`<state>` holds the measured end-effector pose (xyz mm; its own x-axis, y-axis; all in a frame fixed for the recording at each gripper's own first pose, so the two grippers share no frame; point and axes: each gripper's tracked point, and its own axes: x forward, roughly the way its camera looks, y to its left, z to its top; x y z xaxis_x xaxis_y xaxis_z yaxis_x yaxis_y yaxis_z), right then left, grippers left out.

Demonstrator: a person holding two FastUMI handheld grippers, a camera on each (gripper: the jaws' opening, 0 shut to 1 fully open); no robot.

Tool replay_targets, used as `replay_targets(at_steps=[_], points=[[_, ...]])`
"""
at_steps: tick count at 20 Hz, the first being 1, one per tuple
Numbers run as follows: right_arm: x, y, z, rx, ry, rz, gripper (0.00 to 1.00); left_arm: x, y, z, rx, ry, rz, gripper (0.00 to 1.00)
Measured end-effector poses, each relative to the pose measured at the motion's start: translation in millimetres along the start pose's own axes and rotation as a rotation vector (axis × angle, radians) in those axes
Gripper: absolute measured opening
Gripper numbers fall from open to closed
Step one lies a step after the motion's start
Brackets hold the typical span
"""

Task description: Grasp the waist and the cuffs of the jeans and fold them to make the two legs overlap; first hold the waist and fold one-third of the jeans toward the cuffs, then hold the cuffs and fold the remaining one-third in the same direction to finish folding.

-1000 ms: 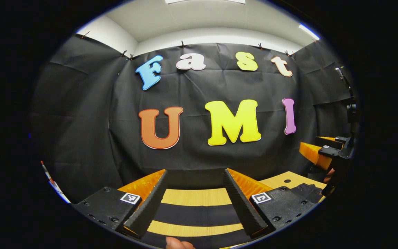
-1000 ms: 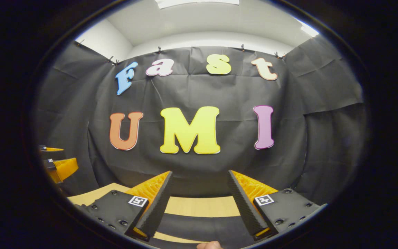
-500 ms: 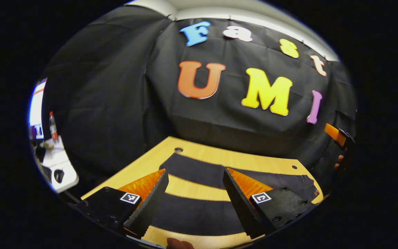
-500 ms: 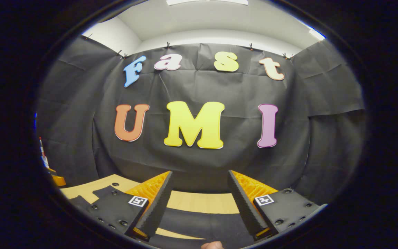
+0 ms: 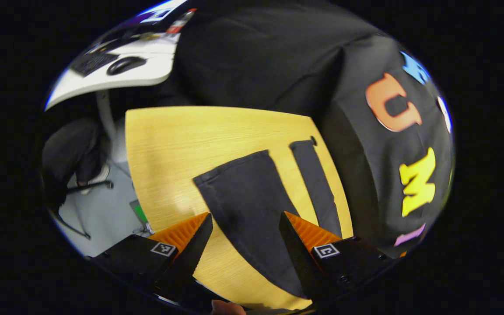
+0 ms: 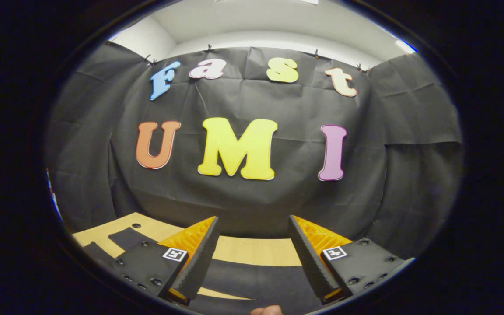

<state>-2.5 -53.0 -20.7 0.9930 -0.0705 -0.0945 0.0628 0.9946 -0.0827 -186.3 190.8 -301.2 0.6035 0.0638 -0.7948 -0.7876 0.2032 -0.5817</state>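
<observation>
Dark jeans [image 5: 252, 205] lie flat on the wooden table [image 5: 177, 144], the two legs spread apart in a V. In the left gripper view the near leg's cuff [image 5: 230, 168] points away from me and the far leg [image 5: 315, 179] runs beside it. My left gripper [image 5: 246, 217] hovers open over the near leg, with nothing between its fingers. In the right gripper view, dark jeans fabric [image 6: 256, 282] lies below my right gripper [image 6: 253, 218], which is open and holds nothing. Another part of the jeans [image 6: 123, 238] shows at the left.
The table's far edge meets the black cloth wall [image 5: 278, 65]. Beyond the table's left side stand a white desk [image 5: 116, 76] with a keyboard and mouse, and a dark chair [image 5: 70, 153] on a grey floor. A small hole [image 6: 136, 225] marks the table corner.
My left gripper has swung left and tipped down, from facing the wall to looking along the jeans legs. My right gripper has barely shifted and stays open.
</observation>
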Motion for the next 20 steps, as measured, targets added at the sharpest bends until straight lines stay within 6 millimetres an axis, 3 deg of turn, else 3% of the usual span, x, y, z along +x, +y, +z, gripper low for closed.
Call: replay_targets(at_steps=[2, 5, 6, 7, 11, 14, 15, 16, 18, 19, 20], points=[[2, -16, -3, 0.007, 0.012, -0.039, 0.92, 10, 10, 6, -0.104, 0.032, 0.008, 0.98], [4, -43, -10, 0.018, 0.042, -0.103, 0.92, 30, 15, 9, -0.186, 0.056, 0.016, 0.99], [3, -52, -13, 0.024, 0.052, -0.126, 0.96, 34, 14, 10, -0.202, 0.064, 0.017, 0.99], [3, -61, -15, 0.029, 0.063, -0.149, 0.92, 39, 8, 13, -0.22, 0.061, 0.002, 0.99], [-1, -92, -26, 0.02, 0.094, -0.216, 0.92, 55, -9, 19, -0.223, 0.088, -0.014, 0.98], [-6, -109, -49, 0.049, 0.159, -0.244, 0.92, 64, -13, 18, -0.147, 0.099, -0.012, 1.0], [-8, -114, -57, 0.077, 0.184, -0.25, 0.92, 69, -10, 13, -0.127, 0.12, 0.001, 0.94], [-7, -119, -67, 0.113, 0.213, -0.253, 0.92, 71, -7, 7, -0.127, 0.131, 0.016, 0.98], [-8, -127, -93, 0.199, 0.296, -0.245, 0.96, 77, 6, 5, -0.207, 0.148, 0.039, 0.42], [-10, -130, -106, 0.269, 0.356, -0.232, 0.92, 79, 1, 6, -0.263, 0.155, 0.021, 0.14], [-10, -131, -121, 0.364, 0.417, -0.218, 0.92, 79, -2, 8, -0.289, 0.16, 0.011, 0.12]])
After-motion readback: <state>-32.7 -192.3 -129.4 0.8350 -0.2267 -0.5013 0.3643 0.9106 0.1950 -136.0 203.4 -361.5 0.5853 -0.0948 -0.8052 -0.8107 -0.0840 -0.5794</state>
